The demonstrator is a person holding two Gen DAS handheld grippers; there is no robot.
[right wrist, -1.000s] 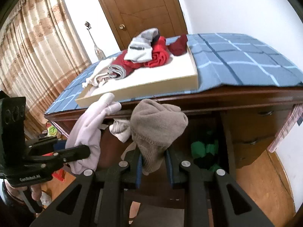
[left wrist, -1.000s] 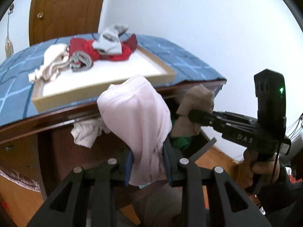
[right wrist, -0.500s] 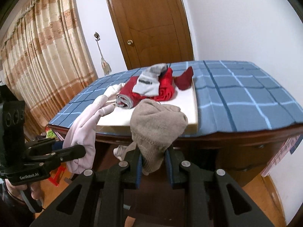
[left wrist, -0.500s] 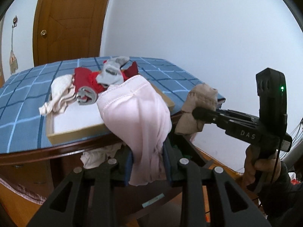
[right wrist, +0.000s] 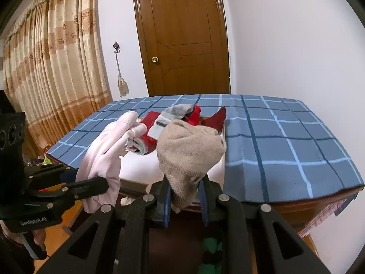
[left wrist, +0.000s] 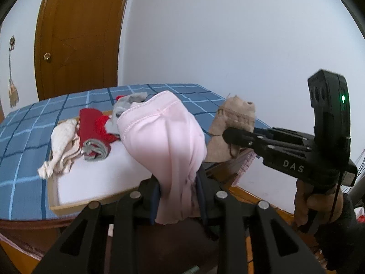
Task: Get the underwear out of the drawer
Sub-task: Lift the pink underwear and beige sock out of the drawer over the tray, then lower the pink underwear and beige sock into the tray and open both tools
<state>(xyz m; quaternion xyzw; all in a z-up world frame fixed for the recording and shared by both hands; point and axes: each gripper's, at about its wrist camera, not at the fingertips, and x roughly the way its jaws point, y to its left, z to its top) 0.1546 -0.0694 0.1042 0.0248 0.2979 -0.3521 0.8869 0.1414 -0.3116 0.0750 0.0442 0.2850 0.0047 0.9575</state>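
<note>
My left gripper is shut on pale pink underwear, held up at the level of the dresser top; it also shows in the right wrist view. My right gripper is shut on a beige knitted garment, seen from the left wrist view too. Both hang just in front of a shallow wooden tray with a white bottom. The tray holds red, grey and cream garments. The drawer below is mostly hidden; a green item shows in it.
The tray sits on a blue checked cloth that covers the dresser. A wooden door and a white wall stand behind. Curtains hang at the left.
Both grippers have risen with their garments from drawer level to above the front edge of the dresser top. The tray now lies below and ahead of them.
</note>
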